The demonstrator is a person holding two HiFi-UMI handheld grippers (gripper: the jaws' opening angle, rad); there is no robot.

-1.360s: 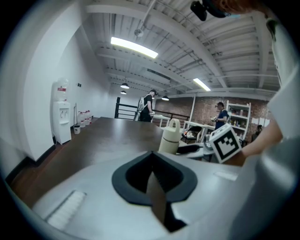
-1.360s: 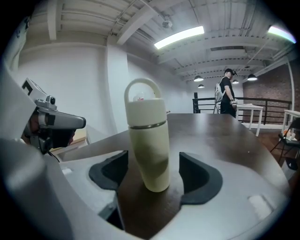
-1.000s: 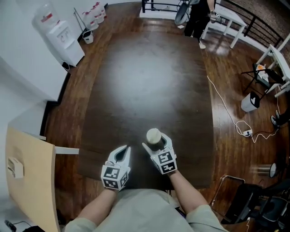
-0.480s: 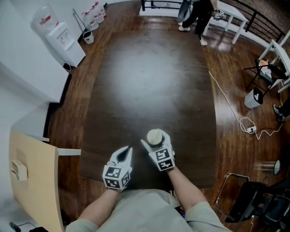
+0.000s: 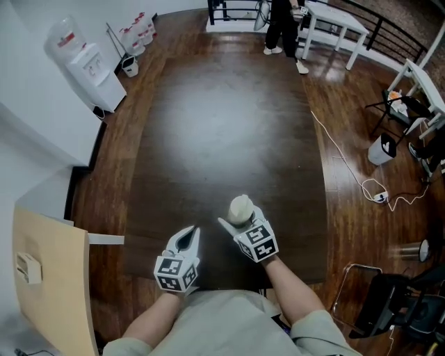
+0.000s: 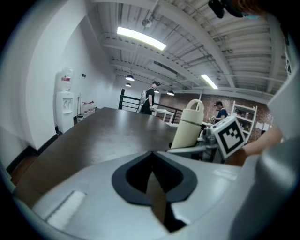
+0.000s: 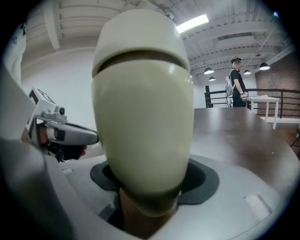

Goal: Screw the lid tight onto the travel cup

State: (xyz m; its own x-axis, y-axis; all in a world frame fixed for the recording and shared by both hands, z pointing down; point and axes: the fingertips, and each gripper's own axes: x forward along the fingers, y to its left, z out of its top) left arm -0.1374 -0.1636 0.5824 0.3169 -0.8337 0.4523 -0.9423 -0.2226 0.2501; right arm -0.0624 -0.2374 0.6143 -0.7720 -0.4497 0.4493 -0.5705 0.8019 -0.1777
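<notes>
A cream travel cup (image 5: 240,207) with its domed lid on stands upright near the front edge of the dark table (image 5: 222,125). My right gripper (image 5: 240,215) reaches around it from the near side, and its jaws are closing with the cup's body between them. In the right gripper view the cup (image 7: 143,117) fills the middle, with a little of the dark pad still showing to its right. My left gripper (image 5: 188,233) is shut and holds nothing, a short way left of the cup. From the left gripper view the cup (image 6: 187,124) appears ahead to the right.
A pale wooden board (image 5: 49,278) stands at the near left. A water dispenser (image 5: 87,59) is against the far left wall. A person (image 5: 281,24) and white tables (image 5: 334,21) are beyond the table's far end. A cable (image 5: 348,167) trails on the floor at right.
My right gripper has turned a little about the cup, its marker cube swinging right. The cup and the left gripper stay where they were. The person at the far end has walked left.
</notes>
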